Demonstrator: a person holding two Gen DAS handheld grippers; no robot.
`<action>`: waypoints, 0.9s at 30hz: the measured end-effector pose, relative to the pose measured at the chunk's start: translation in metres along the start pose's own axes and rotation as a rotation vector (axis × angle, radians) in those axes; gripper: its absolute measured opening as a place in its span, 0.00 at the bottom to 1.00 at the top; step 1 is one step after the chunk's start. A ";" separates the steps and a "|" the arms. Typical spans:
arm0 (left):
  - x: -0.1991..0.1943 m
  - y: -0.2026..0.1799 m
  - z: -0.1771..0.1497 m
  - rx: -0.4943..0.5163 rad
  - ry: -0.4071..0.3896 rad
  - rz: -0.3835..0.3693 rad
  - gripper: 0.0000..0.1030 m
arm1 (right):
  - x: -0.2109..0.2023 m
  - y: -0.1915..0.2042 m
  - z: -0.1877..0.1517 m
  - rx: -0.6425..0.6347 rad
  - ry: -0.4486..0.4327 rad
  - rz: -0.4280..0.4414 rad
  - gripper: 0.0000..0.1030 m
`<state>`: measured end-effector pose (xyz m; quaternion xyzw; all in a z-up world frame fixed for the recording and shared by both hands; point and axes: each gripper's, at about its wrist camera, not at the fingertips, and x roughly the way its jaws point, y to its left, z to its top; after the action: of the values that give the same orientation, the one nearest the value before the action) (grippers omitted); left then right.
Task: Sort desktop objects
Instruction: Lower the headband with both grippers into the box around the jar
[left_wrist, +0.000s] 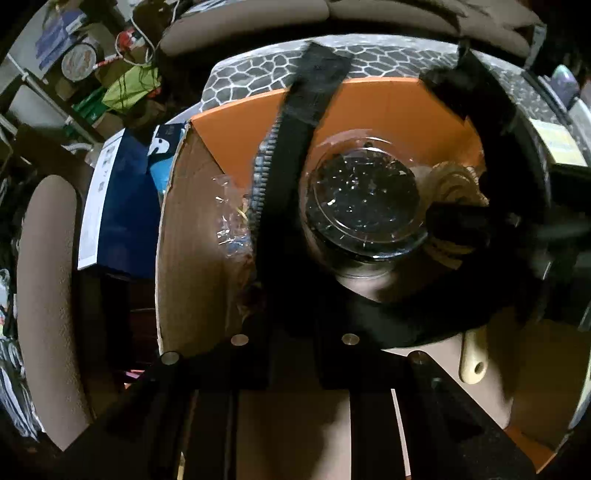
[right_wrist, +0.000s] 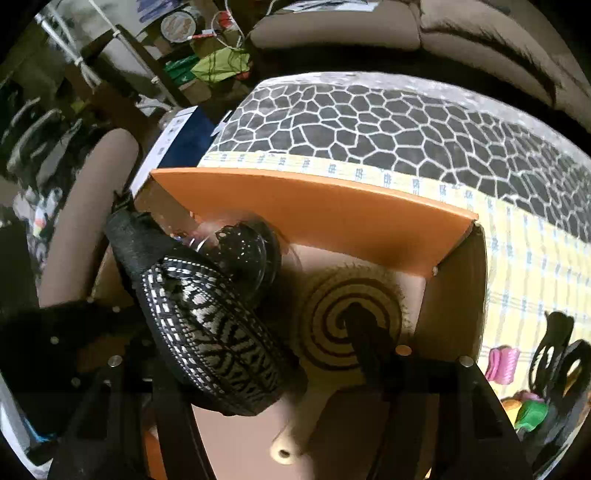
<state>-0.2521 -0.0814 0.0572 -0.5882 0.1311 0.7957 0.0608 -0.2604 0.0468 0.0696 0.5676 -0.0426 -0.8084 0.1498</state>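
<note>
One patterned strap (right_wrist: 207, 332), one clear jar (left_wrist: 364, 206), one spiral brush (right_wrist: 354, 317) in orange box (right_wrist: 332, 206); both jaws' state unclear.

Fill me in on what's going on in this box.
A person is sorting desk clutter into a cardboard box with orange flaps, holding tongs in each hand. The left tongs straddle a clear round container of dark glittery bits; whether they grip it is unclear. The right tongs are open, with one finger over the spiral-backed brush lying inside the box. A pink item waits outside on the yellow cloth.
</note>
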 end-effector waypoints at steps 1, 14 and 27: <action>0.000 -0.001 -0.001 -0.003 -0.003 -0.006 0.14 | 0.002 0.004 -0.001 -0.026 -0.001 -0.012 0.70; -0.004 0.012 -0.002 -0.076 0.009 -0.028 0.12 | -0.041 -0.028 0.001 0.104 -0.193 0.122 0.80; -0.079 0.037 -0.037 -0.127 -0.161 -0.063 0.58 | -0.025 -0.020 -0.013 0.052 -0.084 0.044 0.38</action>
<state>-0.2040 -0.1227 0.1274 -0.5287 0.0564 0.8448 0.0590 -0.2443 0.0747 0.0831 0.5358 -0.0823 -0.8267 0.1506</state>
